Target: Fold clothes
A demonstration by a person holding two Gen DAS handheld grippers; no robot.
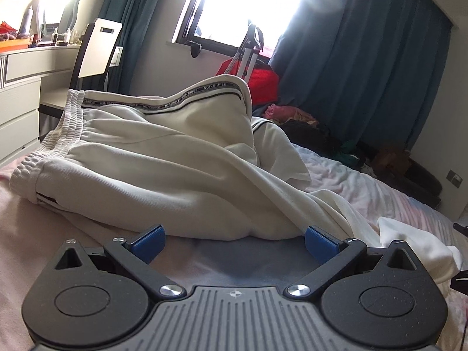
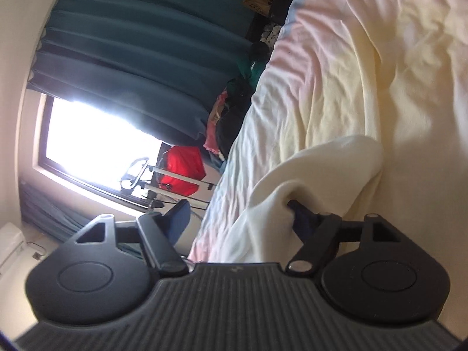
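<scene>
right now the cream sweatpants (image 1: 163, 158) lie rumpled on the bed (image 1: 73, 225), straight ahead of the left gripper (image 1: 234, 241), whose blue pads (image 1: 150, 238) are spread wide with the nearest fold just beyond them. their long axis runs from the waistband at far left toward the near right. the right gripper (image 2: 234, 219), turned sideways and also spread, has cream cloth (image 2: 307, 175) draped between its fingers, so it looks nearer to a grasp.

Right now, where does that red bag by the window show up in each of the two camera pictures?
Left wrist view: the red bag sits upper middle, just behind the cream trousers, below the window.
Right wrist view: the picture is turned sideways; the bag is left of centre, beside the window.
Shared landmark: the teal curtain.
</scene>
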